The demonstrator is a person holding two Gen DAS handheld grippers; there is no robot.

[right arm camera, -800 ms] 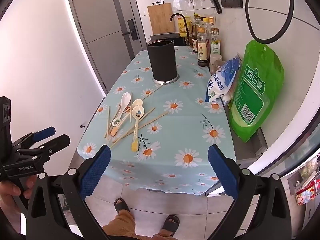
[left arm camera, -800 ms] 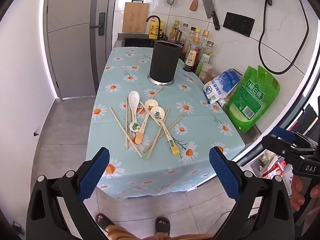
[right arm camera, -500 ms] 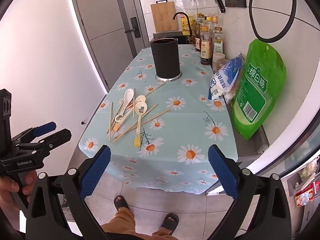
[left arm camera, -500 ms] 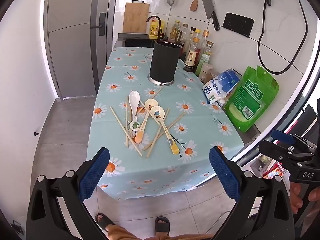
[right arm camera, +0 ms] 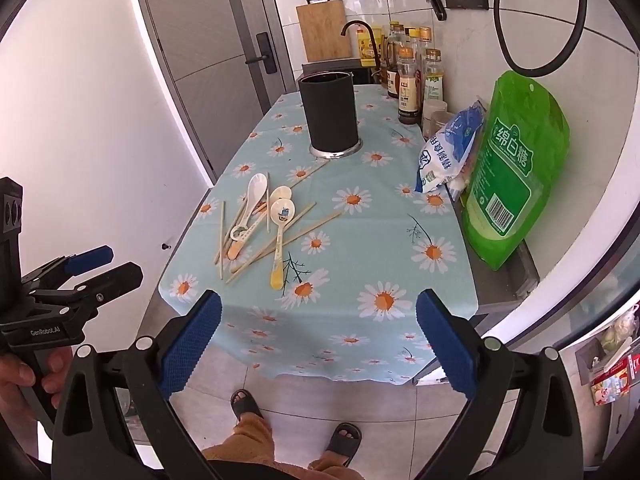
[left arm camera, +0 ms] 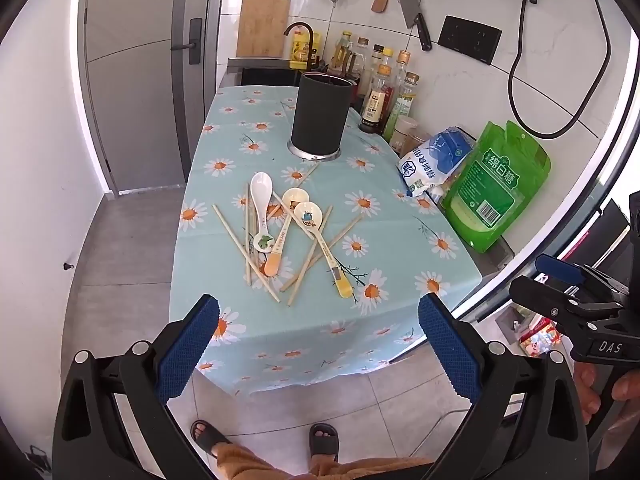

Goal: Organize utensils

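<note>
Three spoons lie in a loose pile with several wooden chopsticks (left arm camera: 244,248) on the daisy tablecloth (left arm camera: 384,240): a white spoon (left arm camera: 261,200), a spoon with an orange handle tip (left arm camera: 282,236) and a spoon with a yellow handle tip (left arm camera: 322,236). The pile also shows in the right wrist view (right arm camera: 264,224). A black utensil holder (left arm camera: 320,114) (right arm camera: 331,114) stands upright behind the pile. My left gripper (left arm camera: 318,344) is open and empty, short of the table's near edge. My right gripper (right arm camera: 318,340) is open and empty, also short of the near edge.
A green bag (left arm camera: 496,184) and a blue-white bag (left arm camera: 436,160) lean on the wall at the right. Bottles (left arm camera: 386,92) stand behind the holder. A sink and faucet (left arm camera: 304,40) are at the far end. A person's sandalled feet (left arm camera: 264,440) stand on the tiled floor below.
Both grippers have drifted slightly closer to the table, and the right view has shifted a little. The utensils have not moved.
</note>
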